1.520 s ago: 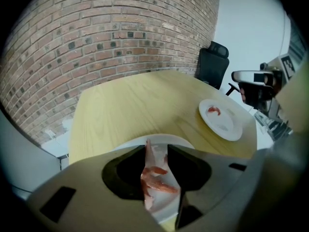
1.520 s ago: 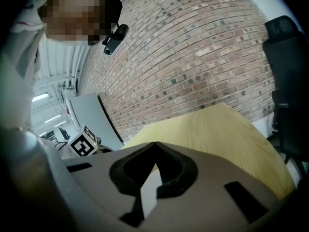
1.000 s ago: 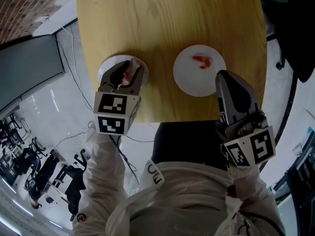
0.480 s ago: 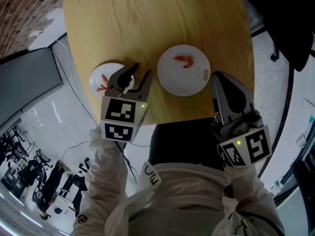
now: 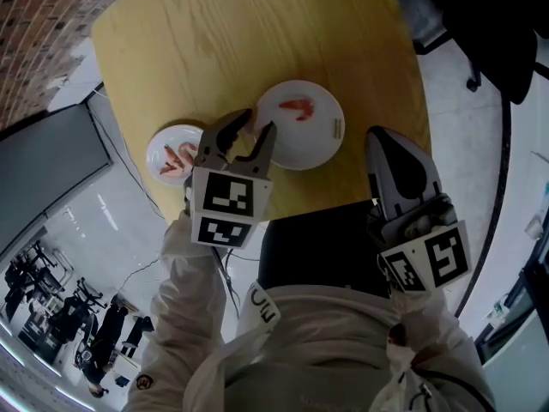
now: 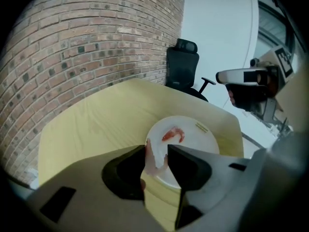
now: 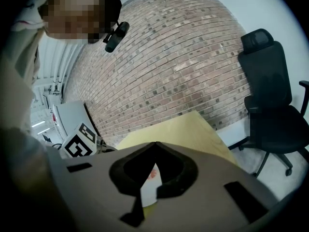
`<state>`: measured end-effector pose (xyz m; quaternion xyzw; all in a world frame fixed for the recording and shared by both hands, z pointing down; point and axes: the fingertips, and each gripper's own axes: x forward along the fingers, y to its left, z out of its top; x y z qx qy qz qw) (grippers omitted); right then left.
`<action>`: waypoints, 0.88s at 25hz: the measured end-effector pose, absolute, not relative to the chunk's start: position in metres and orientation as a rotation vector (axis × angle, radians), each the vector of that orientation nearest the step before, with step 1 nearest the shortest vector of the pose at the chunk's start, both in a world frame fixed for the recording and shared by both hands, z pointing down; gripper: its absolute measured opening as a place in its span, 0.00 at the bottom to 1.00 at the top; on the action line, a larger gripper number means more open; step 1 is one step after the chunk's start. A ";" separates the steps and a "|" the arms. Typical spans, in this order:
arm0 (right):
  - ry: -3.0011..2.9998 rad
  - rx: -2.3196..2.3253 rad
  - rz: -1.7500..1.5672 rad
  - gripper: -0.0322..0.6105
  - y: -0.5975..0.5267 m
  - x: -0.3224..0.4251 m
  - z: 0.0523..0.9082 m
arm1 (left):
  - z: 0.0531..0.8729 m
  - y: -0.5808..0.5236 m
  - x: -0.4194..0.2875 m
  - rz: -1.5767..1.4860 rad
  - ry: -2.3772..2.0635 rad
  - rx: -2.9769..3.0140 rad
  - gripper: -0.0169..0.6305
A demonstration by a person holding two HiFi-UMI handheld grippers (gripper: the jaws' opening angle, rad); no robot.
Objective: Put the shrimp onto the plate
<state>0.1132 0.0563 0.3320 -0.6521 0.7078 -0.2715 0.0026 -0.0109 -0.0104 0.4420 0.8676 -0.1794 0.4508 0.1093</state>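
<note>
A pale pink shrimp (image 6: 153,158) is clamped between the jaws of my left gripper (image 6: 157,151). In the head view this gripper (image 5: 256,124) hangs over the near-left rim of the large white plate (image 5: 313,140) on the yellow wooden table (image 5: 214,41). One red shrimp (image 5: 298,106) lies on that plate. Left of it, a small white plate (image 5: 160,144) carries more shrimp (image 5: 178,160). My right gripper (image 5: 388,148) hovers off the table's near right edge, shut and empty, with its jaw tips meeting (image 7: 154,146).
A black office chair (image 7: 270,105) stands past the table's far side by the brick wall (image 6: 87,42). A dark seat (image 5: 317,239) sits below the table's near edge. Cables trail on the floor at left (image 5: 129,136).
My left gripper has carried the shrimp rightward from the small plate to the large plate's rim. The right gripper has barely shifted.
</note>
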 end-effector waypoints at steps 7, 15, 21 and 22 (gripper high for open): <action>2.159 -2.088 -0.860 0.09 0.063 0.131 0.334 | 0.450 -0.008 0.004 1.406 -0.436 2.580 0.26; 2.130 -2.108 -0.878 0.09 0.068 0.145 0.336 | 0.456 -0.005 0.017 1.456 -0.397 2.588 0.26; 2.121 -2.113 -0.888 0.09 0.059 0.147 0.334 | 0.455 -0.016 0.017 1.458 -0.397 2.578 0.26; 2.120 -2.111 -0.888 0.09 0.059 0.147 0.334 | 0.455 -0.016 0.017 1.460 -0.397 2.578 0.26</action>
